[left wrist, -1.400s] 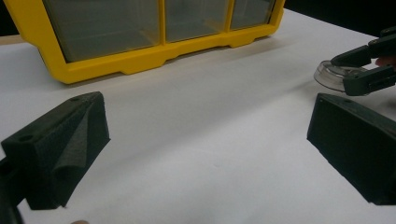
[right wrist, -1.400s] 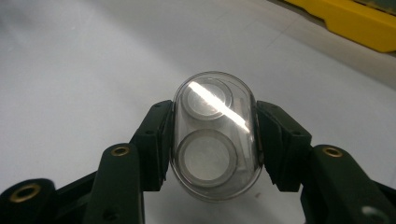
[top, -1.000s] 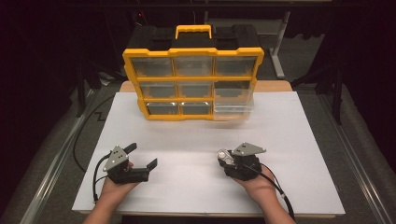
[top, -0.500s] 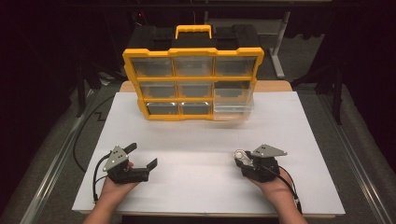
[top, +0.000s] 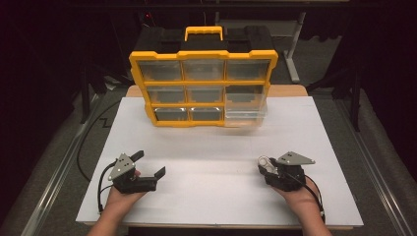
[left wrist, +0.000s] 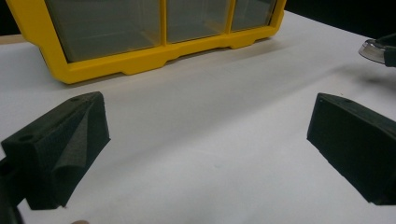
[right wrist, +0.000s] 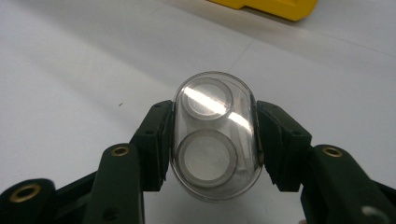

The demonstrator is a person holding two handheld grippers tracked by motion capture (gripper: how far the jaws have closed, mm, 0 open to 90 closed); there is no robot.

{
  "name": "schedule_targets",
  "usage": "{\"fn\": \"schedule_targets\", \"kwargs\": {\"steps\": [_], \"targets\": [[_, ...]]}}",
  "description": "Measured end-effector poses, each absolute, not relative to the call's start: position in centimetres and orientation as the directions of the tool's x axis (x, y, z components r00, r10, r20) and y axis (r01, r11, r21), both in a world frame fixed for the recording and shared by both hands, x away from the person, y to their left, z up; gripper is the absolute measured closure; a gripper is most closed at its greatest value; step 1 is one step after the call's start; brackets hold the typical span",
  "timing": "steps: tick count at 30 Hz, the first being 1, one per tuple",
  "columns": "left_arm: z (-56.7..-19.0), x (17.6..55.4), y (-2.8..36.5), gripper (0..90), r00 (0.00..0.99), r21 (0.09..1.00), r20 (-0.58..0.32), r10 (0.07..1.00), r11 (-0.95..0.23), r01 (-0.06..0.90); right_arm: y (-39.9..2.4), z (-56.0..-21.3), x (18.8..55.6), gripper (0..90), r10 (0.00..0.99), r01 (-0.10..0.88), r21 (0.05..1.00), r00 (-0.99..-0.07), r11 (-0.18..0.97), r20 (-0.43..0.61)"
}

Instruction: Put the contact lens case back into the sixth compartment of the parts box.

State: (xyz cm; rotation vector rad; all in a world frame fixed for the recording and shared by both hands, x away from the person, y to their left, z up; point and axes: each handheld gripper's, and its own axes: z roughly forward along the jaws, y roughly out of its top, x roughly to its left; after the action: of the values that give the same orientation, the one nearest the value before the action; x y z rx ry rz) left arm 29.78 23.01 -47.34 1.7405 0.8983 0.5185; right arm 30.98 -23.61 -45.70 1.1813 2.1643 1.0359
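Overhead, the left gripper (top: 147, 167) rests on the white table (top: 216, 196) with jaws spread wide and bare. Rightward, the right gripper (top: 264, 164) clamps something small; its own camera reveals a clear oval case (right wrist: 215, 135), near the yellow organizer (top: 204, 88).

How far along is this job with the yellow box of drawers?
Done: the right gripper is clamped on a small clear case, and one drawer of the yellow box sticks out. The left gripper waits open. Left, probably: setting the case into that drawer and closing it.
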Motion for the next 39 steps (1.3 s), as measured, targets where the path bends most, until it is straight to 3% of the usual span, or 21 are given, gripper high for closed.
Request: {"fn": "schedule_targets", "kwargs": {"steps": [14,19,30,39], "targets": [[-47.5,30.0,23.1,0.2,0.617,0.932,-0.091,0.782,-0.151,0.328,-23.5,-45.2,31.2,50.1,0.836,0.498,0.793,-0.548,0.35,-0.025],[-47.5,30.1,22.9,0.2,0.628,0.931,-0.089,0.773,-0.159,0.328,-22.8,-44.6,31.8,50.2,0.818,0.512,0.749,-0.57,0.42,-0.07],[-47.4,29.9,22.7,0.2,0.645,0.937,-0.074,0.761,-0.169,0.306,-22.7,-44.6,33.4,50.1,0.796,0.589,0.647,-0.603,0.484,-0.046],[-47.3,29.8,22.8,0.3,0.646,0.938,-0.082,0.759,-0.161,0.308,-22.0,-43.9,33.8,50.1,0.754,0.593,0.584,-0.654,0.555,-0.053]]}}
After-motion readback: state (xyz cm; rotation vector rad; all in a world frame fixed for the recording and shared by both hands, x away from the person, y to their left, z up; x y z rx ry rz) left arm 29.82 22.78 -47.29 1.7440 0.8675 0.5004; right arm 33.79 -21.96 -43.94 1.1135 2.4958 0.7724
